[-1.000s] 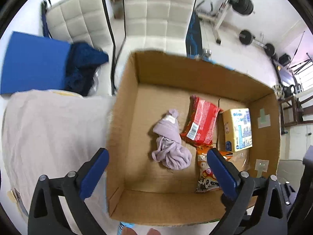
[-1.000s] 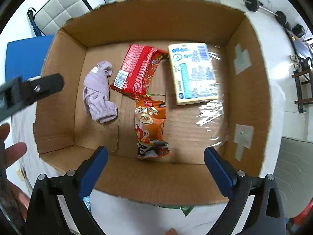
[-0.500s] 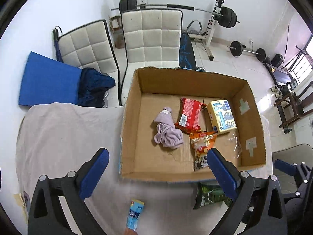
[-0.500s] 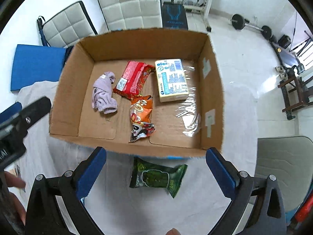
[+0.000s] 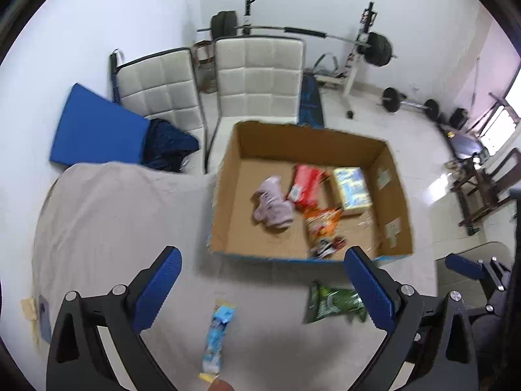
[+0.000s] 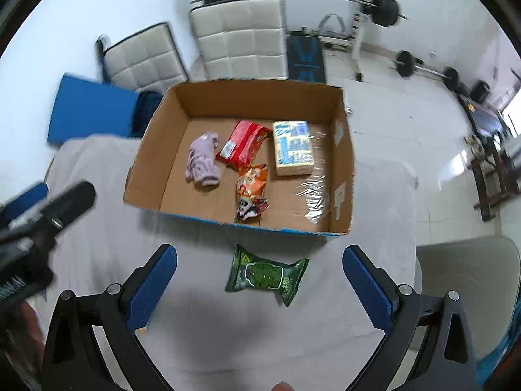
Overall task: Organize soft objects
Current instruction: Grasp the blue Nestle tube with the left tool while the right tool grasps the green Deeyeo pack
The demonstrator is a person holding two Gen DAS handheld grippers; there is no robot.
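An open cardboard box (image 6: pixel 156 130) (image 5: pixel 224 189) stands on the cloth-covered table. Inside lie a lilac cloth (image 6: pixel 202 163) (image 5: pixel 272 203), a red packet (image 6: pixel 242 145) (image 5: pixel 306 185), an orange snack bag (image 6: pixel 250 192) (image 5: pixel 322 228) and a yellow-blue pack (image 6: pixel 293 148) (image 5: pixel 351 187). A green packet (image 6: pixel 265 275) (image 5: pixel 332 303) lies on the table in front of the box. A light blue sachet (image 5: pixel 218 334) lies nearer. My left gripper (image 5: pixel 260 290) and right gripper (image 6: pixel 259 288) are both open and empty, above the table's near side.
Two white padded chairs (image 6: pixel 241 39) stand behind the table, with a blue mat (image 6: pixel 91 110) and dark cloth at left. Weight equipment (image 6: pixel 384 3) stands at the back right. A grey seat (image 6: pixel 469 277) is at the right.
Both grippers have pulled back and up from over the box. The green packet and the blue sachet on the table have come into view.
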